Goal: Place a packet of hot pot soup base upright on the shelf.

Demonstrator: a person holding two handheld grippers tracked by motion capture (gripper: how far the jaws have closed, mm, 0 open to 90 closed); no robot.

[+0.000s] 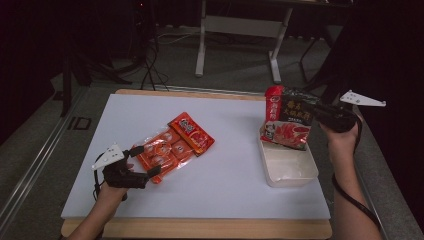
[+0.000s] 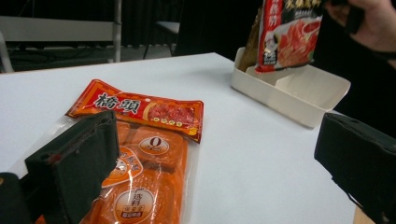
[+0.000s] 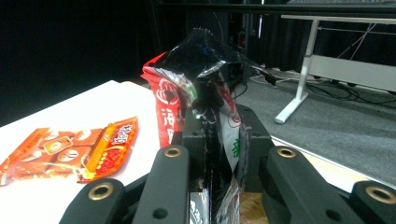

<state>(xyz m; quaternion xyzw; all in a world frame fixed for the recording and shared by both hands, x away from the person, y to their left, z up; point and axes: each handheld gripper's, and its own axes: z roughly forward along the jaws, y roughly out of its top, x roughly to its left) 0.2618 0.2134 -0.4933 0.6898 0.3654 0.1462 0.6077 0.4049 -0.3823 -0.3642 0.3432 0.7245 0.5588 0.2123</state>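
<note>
Two snack packs share a white table (image 1: pixel 215 175) with a pale wooden edge. The right tongs (image 1: pixel 320 114) are clenched on the side of a glossy bag (image 1: pixel 289 120), holding it upright over the far end of a tray (image 1: pixel 292 175); the bag's lower edge sits at or just inside the tray's rim, and whether it touches cannot be told. The bag is crinkled foil, red along one side and dark across the top, with a printed picture of red food on its face. In the right gripper view its pinched edge stands between the black jaws, whose pads press against both faces, and its top bulges above them in shiny folds.

The tray is a cream, rectangular plastic tub with rounded corners, shallow walls and a low divider across it.

The left tongs (image 1: pixel 145 162) are released, jaws spread wide at the near end of a flat pouch (image 1: pixel 172 145) lying on the table, well apart from the tray. The pouch is clear, smooth film with a red header strip printed with large characters; inside are small orange sachets, squarish, each with a round label. In the left gripper view one foam-padded jaw hangs over the pouch's near corner and the other hangs out over bare table.
</note>
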